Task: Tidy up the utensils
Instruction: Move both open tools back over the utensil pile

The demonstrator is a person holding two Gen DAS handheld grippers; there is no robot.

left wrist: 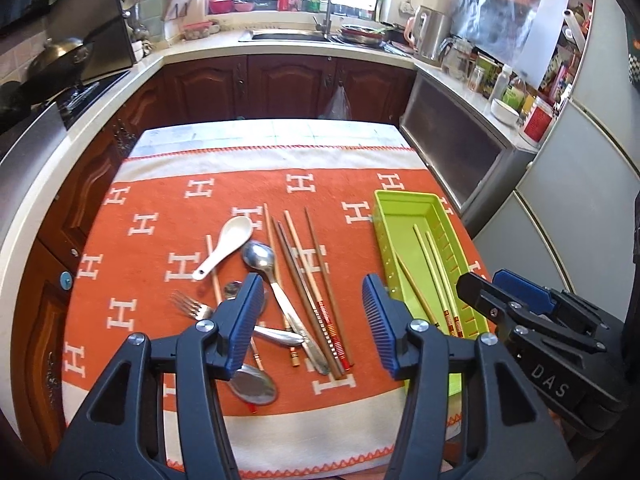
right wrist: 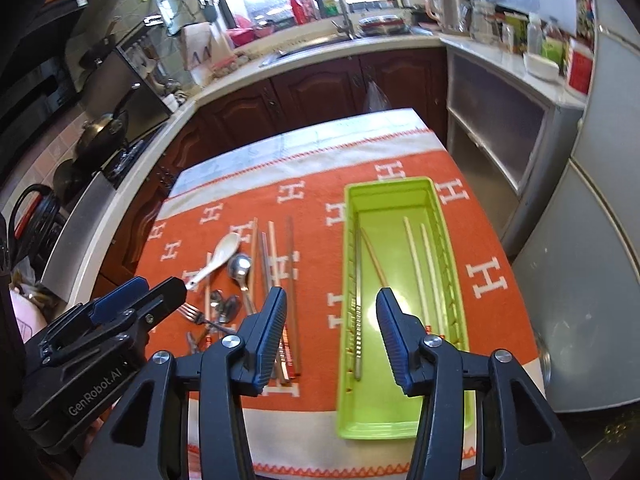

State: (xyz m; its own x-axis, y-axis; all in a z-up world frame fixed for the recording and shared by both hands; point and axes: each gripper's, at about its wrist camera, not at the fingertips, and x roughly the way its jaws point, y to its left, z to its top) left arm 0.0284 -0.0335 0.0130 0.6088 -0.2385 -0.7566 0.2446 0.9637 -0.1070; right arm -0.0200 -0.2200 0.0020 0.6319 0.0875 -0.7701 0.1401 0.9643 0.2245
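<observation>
A lime green tray (left wrist: 400,196) (right wrist: 388,182) lies on the right of the orange cloth. In it are two pale chopsticks (right wrist: 416,264), a wooden one (right wrist: 374,256) and a metal one (right wrist: 358,300). Left of the tray loose utensils lie in a heap: a white ceramic spoon (left wrist: 228,246), a metal spoon (left wrist: 260,258), a fork (left wrist: 192,306) and several wooden chopsticks (left wrist: 304,276). My left gripper (left wrist: 312,284) hangs open above the heap, holding nothing. My right gripper (right wrist: 332,294) hangs open over the tray's left wall, also holding nothing.
The orange cloth (left wrist: 160,184) with white H marks covers a small table. Dark wood cabinets and a counter with a sink (left wrist: 288,34) run behind it. A wok (left wrist: 60,54) sits on the stove at left. A grey fridge (left wrist: 580,208) stands close on the right.
</observation>
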